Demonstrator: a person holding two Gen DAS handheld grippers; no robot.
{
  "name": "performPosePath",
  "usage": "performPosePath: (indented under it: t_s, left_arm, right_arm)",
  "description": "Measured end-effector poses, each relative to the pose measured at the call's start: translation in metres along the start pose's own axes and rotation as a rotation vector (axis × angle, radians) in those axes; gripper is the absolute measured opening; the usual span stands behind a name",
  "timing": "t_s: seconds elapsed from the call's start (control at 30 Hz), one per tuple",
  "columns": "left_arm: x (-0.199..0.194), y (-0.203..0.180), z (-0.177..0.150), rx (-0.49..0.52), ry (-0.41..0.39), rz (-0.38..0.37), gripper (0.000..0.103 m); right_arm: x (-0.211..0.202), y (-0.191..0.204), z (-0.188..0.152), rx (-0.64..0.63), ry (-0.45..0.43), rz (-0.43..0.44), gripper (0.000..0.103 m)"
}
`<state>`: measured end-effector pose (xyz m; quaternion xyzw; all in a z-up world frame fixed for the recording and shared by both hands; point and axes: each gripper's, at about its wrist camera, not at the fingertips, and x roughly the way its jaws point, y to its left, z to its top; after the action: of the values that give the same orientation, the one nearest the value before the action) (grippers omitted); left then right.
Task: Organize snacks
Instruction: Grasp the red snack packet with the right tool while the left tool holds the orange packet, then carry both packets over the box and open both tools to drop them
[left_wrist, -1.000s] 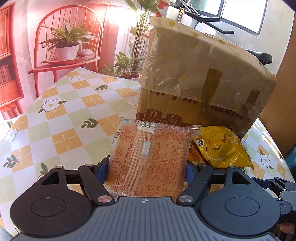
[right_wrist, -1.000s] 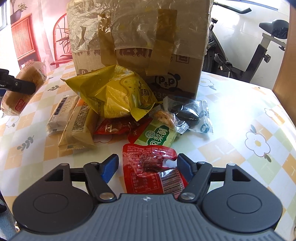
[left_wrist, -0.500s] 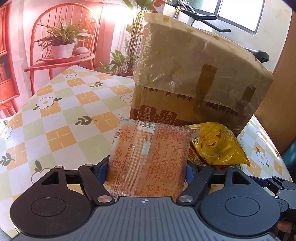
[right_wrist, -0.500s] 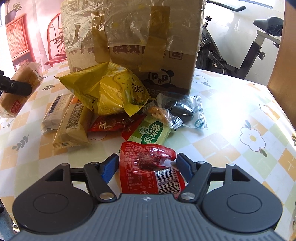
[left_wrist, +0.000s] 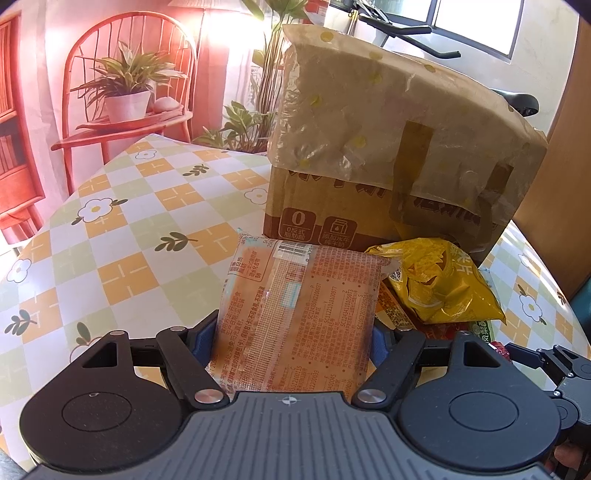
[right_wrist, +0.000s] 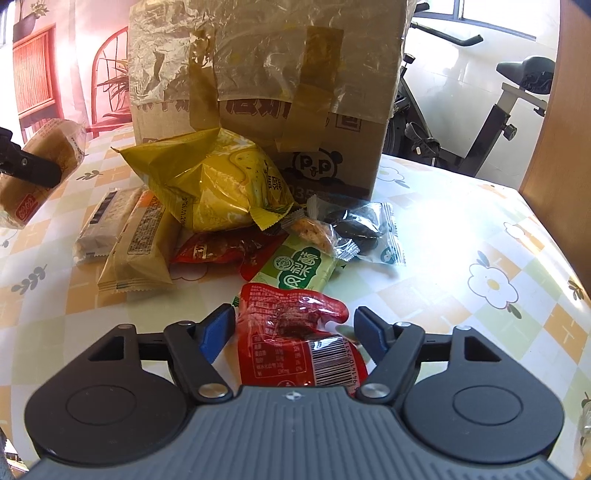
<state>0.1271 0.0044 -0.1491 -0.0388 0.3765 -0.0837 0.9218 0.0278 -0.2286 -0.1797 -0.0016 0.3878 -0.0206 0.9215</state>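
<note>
Left gripper (left_wrist: 293, 341) clamped on the orange bread pack (left_wrist: 299, 317), held above the table (left_wrist: 140, 236) — cardboard box (left_wrist: 388, 147) at 12 o'clock, yellow chip bag (left_wrist: 439, 284) at 2. Right gripper (right_wrist: 294, 330) jaws apart, straddling the red snack pouch (right_wrist: 295, 336), not squeezing it. Snack pile (right_wrist: 221, 221) at 11 o'clock — against the box.

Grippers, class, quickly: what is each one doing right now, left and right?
Left gripper: closed on the orange snack packet, held above the table.
Right gripper: jaws open around the red snack packet, not gripping it.
</note>
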Motion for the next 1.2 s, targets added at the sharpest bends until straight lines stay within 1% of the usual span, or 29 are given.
performPosePath:
  t_s: [0.1, 0.13, 0.2, 0.27, 0.3, 0.37, 0.4, 0.43, 0.53, 0.6, 0.67, 0.73, 0.77, 0.83, 0.93, 1.0, 1.07, 1.1, 1.13, 1.2]
  left_arm:
    - [0.0, -0.001, -0.001, 0.001, 0.001, 0.001, 0.079]
    - [0.0, -0.001, -0.001, 0.0, 0.004, -0.001, 0.079]
    - [0.001, 0.0, -0.002, -0.003, 0.009, -0.011, 0.079]
    - [0.0, 0.0, -0.001, -0.001, 0.005, -0.015, 0.078]
    - [-0.001, 0.0, -0.001, -0.002, -0.001, -0.02, 0.077]
    - [-0.003, 0.0, 0.001, -0.005, -0.013, -0.026, 0.074]
    - [-0.004, 0.0, 0.002, -0.004, -0.02, -0.029, 0.07]
    - [-0.005, -0.001, 0.003, -0.004, -0.025, -0.03, 0.068]
    - [-0.002, -0.003, 0.003, 0.009, -0.016, -0.036, 0.068]
    - [0.002, -0.002, 0.001, 0.004, 0.006, -0.031, 0.068]
    - [0.002, 0.001, 0.0, -0.007, 0.015, -0.025, 0.07]
    - [0.001, 0.005, -0.001, -0.014, 0.02, -0.028, 0.083]
    - [0.0, 0.006, -0.002, -0.01, 0.019, -0.029, 0.086]
    - [0.0, 0.005, -0.004, 0.006, 0.028, -0.025, 0.087]
    - [0.007, 0.002, -0.008, 0.025, 0.079, -0.021, 0.09]
    - [0.016, 0.0, -0.012, 0.046, 0.115, -0.011, 0.09]
    - [0.023, -0.001, -0.016, 0.064, 0.126, 0.015, 0.089]
    - [0.027, -0.001, -0.018, 0.07, 0.138, 0.023, 0.086]
    - [0.03, -0.001, -0.019, 0.072, 0.149, 0.019, 0.078]
    - [0.029, 0.001, -0.019, 0.066, 0.147, 0.004, 0.073]
  right_arm:
    - [-0.001, -0.001, -0.001, 0.003, -0.005, 0.019, 0.065]
    - [-0.001, 0.0, -0.001, 0.002, -0.008, 0.02, 0.06]
    - [-0.003, -0.001, -0.001, 0.006, -0.015, 0.015, 0.056]
    - [-0.004, -0.005, -0.001, 0.024, -0.018, 0.019, 0.049]
    - [-0.005, -0.007, -0.001, 0.034, -0.023, 0.025, 0.046]
    - [-0.009, -0.011, 0.001, 0.055, -0.034, 0.032, 0.038]
    - [-0.011, -0.012, 0.003, 0.062, -0.043, 0.035, 0.037]
    - [-0.014, -0.014, 0.005, 0.069, -0.052, 0.039, 0.03]
    - [-0.02, -0.014, 0.014, 0.062, -0.076, 0.043, 0.024]
    - [-0.019, -0.013, 0.017, 0.048, -0.074, 0.04, 0.023]
    - [-0.018, -0.014, 0.019, 0.062, -0.07, 0.04, 0.023]
    - [-0.018, -0.015, 0.019, 0.078, -0.069, 0.048, 0.023]
    - [-0.019, -0.014, 0.019, 0.075, -0.069, 0.05, 0.023]
    - [-0.019, -0.012, 0.019, 0.065, -0.07, 0.051, 0.023]
    - [-0.018, -0.011, 0.02, 0.071, -0.07, 0.055, 0.023]
    - [-0.019, -0.012, 0.021, 0.067, -0.074, 0.054, 0.022]
    - [-0.019, -0.012, 0.023, 0.069, -0.076, 0.051, 0.02]
    - [-0.019, -0.012, 0.023, 0.072, -0.079, 0.052, 0.019]
    - [-0.02, -0.012, 0.024, 0.073, -0.079, 0.053, 0.014]
    - [-0.022, -0.011, 0.025, 0.07, -0.083, 0.056, 0.015]
